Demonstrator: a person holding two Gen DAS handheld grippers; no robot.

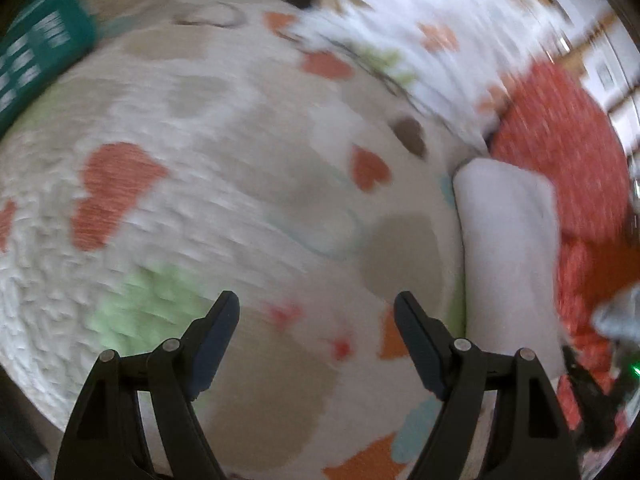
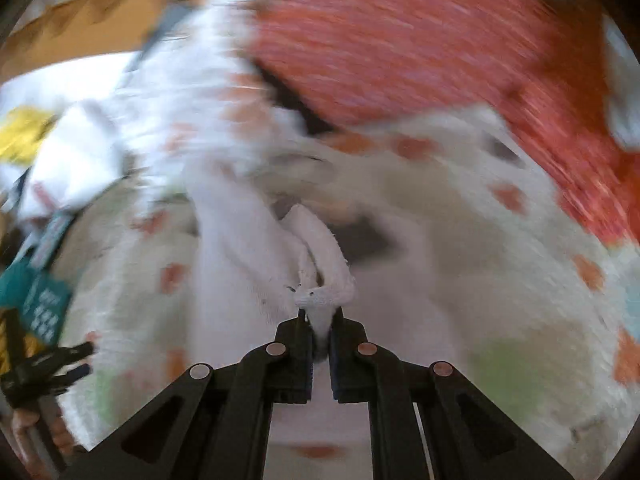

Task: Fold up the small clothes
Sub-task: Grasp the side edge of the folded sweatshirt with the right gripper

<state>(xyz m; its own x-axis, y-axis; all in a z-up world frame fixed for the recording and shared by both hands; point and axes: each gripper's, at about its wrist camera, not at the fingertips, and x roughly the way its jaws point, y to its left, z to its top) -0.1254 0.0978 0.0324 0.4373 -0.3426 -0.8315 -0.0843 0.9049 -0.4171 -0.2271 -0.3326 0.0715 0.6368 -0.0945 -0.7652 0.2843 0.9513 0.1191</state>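
My right gripper (image 2: 320,314) is shut on a small white cloth (image 2: 316,248), bunched at the fingertips and trailing away over the patterned bedspread (image 2: 460,280). The same white cloth (image 1: 508,248) shows in the left wrist view as a long pale shape at the right. My left gripper (image 1: 316,308) is open and empty above the bedspread (image 1: 200,184), left of the cloth. It also shows at the left edge of the right wrist view (image 2: 80,358). Both views are motion-blurred.
A red patterned fabric (image 2: 420,40) lies behind the cloth and shows at the right in the left wrist view (image 1: 560,128). A teal box (image 1: 36,52) sits at the far left. White heart-print bedding (image 1: 400,20) is heaped at the back.
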